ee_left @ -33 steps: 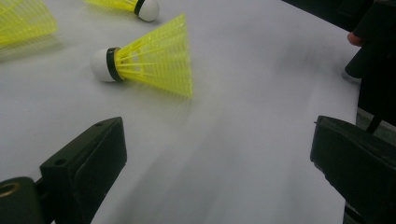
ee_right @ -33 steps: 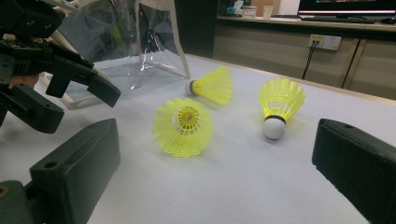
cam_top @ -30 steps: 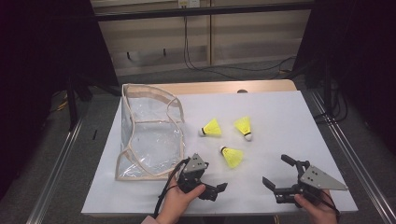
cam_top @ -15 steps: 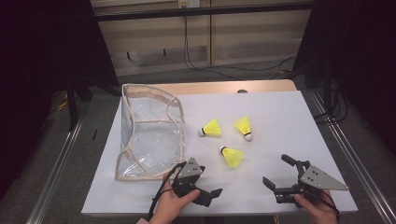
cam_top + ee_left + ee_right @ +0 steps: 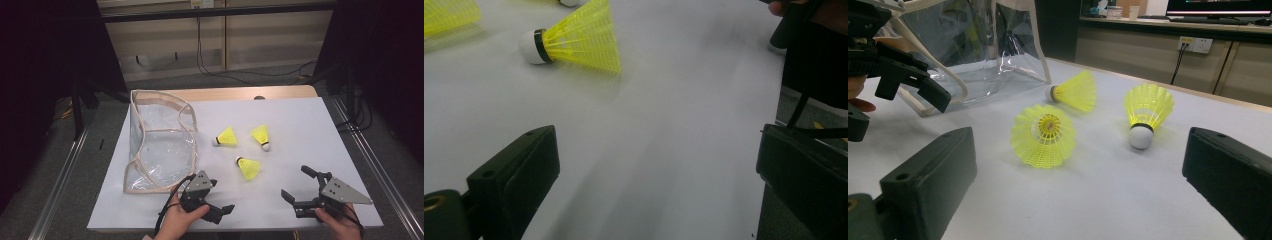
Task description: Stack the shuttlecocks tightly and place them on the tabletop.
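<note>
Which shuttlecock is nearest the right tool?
The front shuttlecock, lying alone closest to the table's near edge, its open skirt facing the right tool. The other two shuttlecocks lie farther back, side by side.

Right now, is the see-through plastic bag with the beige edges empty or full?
Empty. Through the clear plastic bag nothing shows inside, and all three yellow shuttlecocks lie outside on the white table.

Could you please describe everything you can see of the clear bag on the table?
The clear bag is see-through, glossy plastic edged with beige trim, and a looping beige strap runs across it. It sits slumped and creased at the left of the white table, mouth open, looks empty, and lies apart from the yellow shuttlecocks. Neither gripper touches it.
</note>
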Demonstrator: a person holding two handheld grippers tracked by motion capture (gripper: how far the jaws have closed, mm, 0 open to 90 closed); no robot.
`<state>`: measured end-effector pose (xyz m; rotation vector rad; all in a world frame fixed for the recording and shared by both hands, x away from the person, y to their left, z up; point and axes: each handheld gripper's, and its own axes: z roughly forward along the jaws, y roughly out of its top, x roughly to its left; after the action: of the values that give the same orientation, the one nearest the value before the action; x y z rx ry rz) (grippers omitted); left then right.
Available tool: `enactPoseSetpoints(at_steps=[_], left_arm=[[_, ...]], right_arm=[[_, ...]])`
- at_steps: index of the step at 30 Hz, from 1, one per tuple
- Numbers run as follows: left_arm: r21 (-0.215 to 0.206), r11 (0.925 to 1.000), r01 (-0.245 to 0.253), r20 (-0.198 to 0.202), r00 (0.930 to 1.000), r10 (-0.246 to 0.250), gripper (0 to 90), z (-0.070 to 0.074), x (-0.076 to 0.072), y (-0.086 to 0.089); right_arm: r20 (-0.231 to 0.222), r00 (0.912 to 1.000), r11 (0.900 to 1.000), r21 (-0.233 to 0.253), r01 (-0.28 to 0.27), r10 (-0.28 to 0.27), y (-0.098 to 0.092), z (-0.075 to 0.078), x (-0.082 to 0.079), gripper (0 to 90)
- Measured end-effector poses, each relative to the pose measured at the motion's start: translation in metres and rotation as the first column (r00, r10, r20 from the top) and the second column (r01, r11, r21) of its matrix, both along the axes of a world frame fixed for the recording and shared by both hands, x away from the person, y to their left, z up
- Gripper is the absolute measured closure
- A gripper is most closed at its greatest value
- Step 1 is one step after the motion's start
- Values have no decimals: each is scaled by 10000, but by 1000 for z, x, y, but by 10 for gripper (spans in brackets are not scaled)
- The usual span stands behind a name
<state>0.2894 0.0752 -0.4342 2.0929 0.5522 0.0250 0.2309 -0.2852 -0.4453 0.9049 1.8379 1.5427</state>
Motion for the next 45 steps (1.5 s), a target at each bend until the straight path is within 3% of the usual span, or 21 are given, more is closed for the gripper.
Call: enactPoseSetpoints(at_steps=[9,11,20,27,33,38,39,40,45], left_arm=[[230,9997,118,43,9999,-119,37,-1,-3,1],[49,9999,160,21,9999,-160,37,-3,-4,1],[69,9994,336,-71,9994,-335,37,-3,-8,6],[18,9994,338,-208,9992,-338,37,1,-10,14],[-91,9999,113,33,9999,-112,37,3,-9,27],[-35,9991,419,-71,9991,-419,37,3,-12,30],[129,9990,425,-106,9990,-424,37,4,-12,32],[-42,9993,379,-35,9993,-379,37,4,-12,33],[-92,9997,216,59,9998,-216,37,7,-12,40]], right_arm=[[-29,10000,10000,-24,43,-43,0,0,0,9],[-38,10000,10000,-11,52,-52,1,0,0,9],[-22,10000,10000,6,26,-26,1,0,0,8],[-15,10000,10000,-3,29,-29,1,0,0,8],[12,10000,10000,-56,25,-24,1,0,0,8],[41,10000,10000,-58,-5,5,1,0,0,8],[41,10000,10000,-57,-5,5,1,0,0,8],[41,10000,10000,-59,-2,3,1,0,0,8],[51,10000,10000,-62,-7,8,1,0,0,8]])
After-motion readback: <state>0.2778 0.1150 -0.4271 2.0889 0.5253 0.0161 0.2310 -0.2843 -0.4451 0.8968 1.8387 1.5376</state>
